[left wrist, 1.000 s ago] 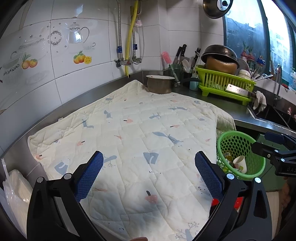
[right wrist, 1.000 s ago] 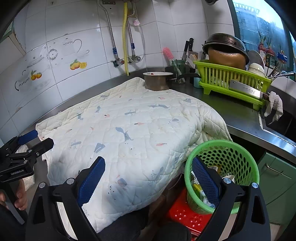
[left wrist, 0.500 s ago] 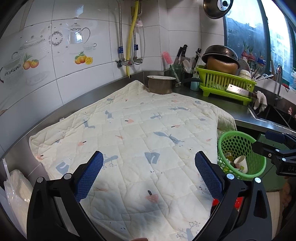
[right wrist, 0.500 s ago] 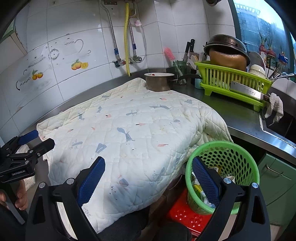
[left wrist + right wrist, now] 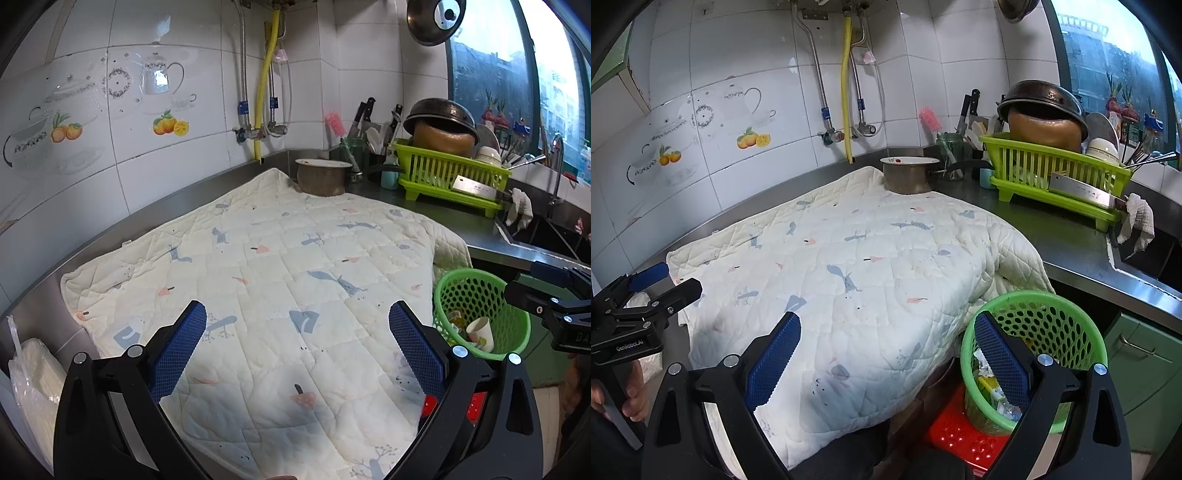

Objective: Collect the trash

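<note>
A green mesh trash basket (image 5: 511,317) (image 5: 1082,325) stands on a red stool (image 5: 955,435) beside the counter's front right corner. It holds a paper cup (image 5: 480,330) and several wrappers (image 5: 993,395). My left gripper (image 5: 297,341) hovers open over the near edge of a cream quilted cloth (image 5: 280,273) (image 5: 849,266) spread on the counter, nothing between its blue pads. My right gripper (image 5: 886,356) is open too, low in front of the cloth's hanging edge, its right finger over the basket's rim. No loose trash shows on the cloth.
A metal pot (image 5: 323,177) sits at the cloth's far corner. A green dish rack (image 5: 448,177) with a wok, bowls and a cleaver stands at the right, then the sink (image 5: 546,236). A plastic bag (image 5: 33,373) lies at the left end. Tiled wall behind.
Both views have drifted slightly back and up, so the counter and basket sit a little lower in frame. Both grippers stay open and empty.
</note>
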Available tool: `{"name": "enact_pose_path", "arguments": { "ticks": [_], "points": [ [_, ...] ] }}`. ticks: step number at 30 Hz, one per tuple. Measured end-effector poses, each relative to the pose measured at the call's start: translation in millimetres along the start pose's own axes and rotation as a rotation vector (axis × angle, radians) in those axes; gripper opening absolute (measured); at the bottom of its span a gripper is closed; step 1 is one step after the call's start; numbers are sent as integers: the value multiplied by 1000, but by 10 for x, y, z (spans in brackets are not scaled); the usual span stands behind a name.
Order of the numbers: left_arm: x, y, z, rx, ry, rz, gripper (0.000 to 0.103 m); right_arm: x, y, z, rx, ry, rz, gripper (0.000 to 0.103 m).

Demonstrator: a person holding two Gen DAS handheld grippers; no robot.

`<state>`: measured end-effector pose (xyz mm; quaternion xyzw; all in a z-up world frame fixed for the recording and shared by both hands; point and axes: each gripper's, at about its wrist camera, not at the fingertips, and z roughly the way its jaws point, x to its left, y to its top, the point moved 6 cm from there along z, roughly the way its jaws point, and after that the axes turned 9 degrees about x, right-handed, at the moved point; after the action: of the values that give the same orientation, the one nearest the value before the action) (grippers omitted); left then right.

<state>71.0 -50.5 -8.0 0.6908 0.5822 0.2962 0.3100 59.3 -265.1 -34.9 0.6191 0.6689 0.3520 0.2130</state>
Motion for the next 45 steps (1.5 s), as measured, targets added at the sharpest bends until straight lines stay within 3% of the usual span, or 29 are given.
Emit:
{"name": "enact_pose_path", "arguments": {
  "ticks": [9,45],
  "points": [
    [-25,21,-50,-32,5,0,98,16,4,-25,-13,1,-7,92],
    [-86,22,-50,-34,-6,9,98,57,20,-9,-11,8,-9,92]
  ]
}}
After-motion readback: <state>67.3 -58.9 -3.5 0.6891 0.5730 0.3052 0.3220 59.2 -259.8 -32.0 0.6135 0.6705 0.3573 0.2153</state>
